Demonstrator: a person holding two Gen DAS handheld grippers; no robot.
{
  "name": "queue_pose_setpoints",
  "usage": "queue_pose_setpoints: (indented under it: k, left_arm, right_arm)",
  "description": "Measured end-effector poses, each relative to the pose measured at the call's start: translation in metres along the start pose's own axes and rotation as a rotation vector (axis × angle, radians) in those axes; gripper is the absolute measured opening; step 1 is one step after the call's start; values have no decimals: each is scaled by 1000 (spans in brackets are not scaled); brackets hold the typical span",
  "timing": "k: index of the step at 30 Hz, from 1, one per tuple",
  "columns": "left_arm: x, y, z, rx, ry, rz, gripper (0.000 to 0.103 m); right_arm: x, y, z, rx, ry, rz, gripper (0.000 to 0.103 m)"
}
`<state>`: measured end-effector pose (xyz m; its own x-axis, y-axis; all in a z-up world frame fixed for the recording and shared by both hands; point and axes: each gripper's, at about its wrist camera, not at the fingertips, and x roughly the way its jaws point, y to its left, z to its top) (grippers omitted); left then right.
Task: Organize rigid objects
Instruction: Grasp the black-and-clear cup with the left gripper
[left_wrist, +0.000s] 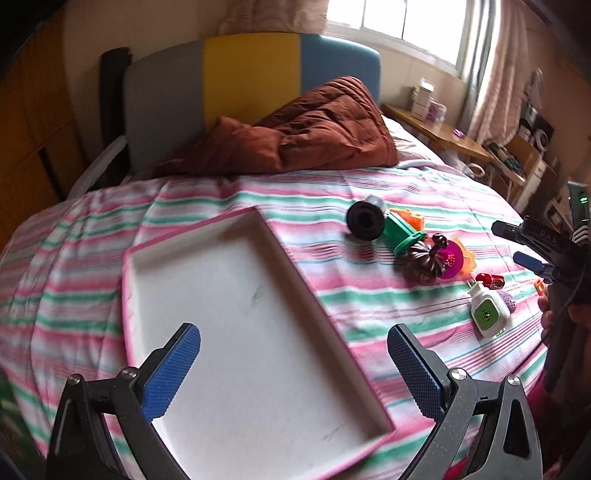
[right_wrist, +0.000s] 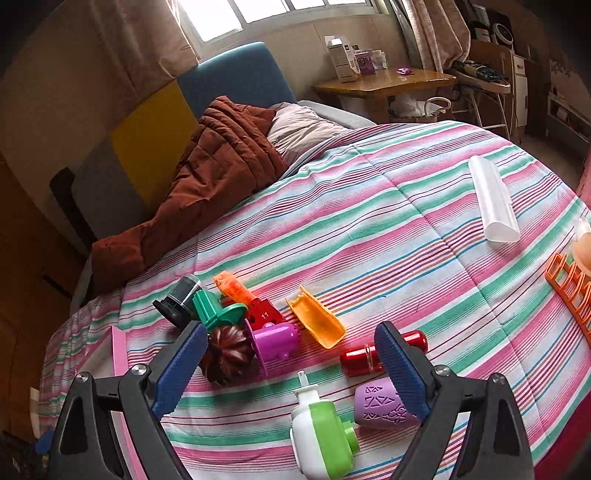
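Observation:
A white tray with a pink rim (left_wrist: 207, 227) lies empty on the striped bedspread. My left gripper (left_wrist: 293, 360) hovers open over its near half. Right of the tray sits a cluster of small rigid items: a black cylinder (left_wrist: 364, 219), a green piece (left_wrist: 400, 232), a dark fluted mould (left_wrist: 424, 260), a red cylinder (left_wrist: 489, 280) and a white-and-green bottle (left_wrist: 487, 312). My right gripper (right_wrist: 291, 363) hangs open above the same cluster, over the fluted mould (right_wrist: 229, 356), magenta cup (right_wrist: 275, 341), red cylinder (right_wrist: 360, 358), white-and-green bottle (right_wrist: 321, 432) and lilac cup (right_wrist: 382, 406).
An orange scoop (right_wrist: 317, 321), a white tube (right_wrist: 493, 199) and an orange rack (right_wrist: 570, 288) lie further right on the bed. A brown quilt (left_wrist: 306, 129) is heaped at the headboard. A wooden bedside table (right_wrist: 384, 83) carries boxes. A person's hand (left_wrist: 546, 317) holds the right gripper.

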<state>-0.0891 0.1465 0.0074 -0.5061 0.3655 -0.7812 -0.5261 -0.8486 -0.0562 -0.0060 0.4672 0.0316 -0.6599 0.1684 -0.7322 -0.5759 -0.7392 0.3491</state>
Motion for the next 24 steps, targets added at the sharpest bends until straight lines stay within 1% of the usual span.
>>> queue_pose_setpoints:
  k: [4, 7, 11, 17, 19, 24]
  left_arm:
    - [30, -20, 31, 73, 23, -12, 102]
    - [54, -32, 54, 99, 33, -22, 102]
    - [85, -46, 77, 136, 49, -25, 91]
    - [123, -64, 105, 193, 61, -28, 91]
    - [138, -70, 114, 210, 77, -36, 91]
    - [168, -79, 130, 205, 107, -74, 90]
  right_arm:
    - [-1, 2, 0, -10, 1, 18, 93]
    - [-1, 1, 0, -2, 9, 33, 93]
    - [3, -2, 1, 21, 30, 49, 93]
    - [7, -7, 2, 51, 64, 72, 93]
    - [9, -7, 2, 52, 72, 74, 93]
    - [12, -6, 1, 48, 93, 77, 93]
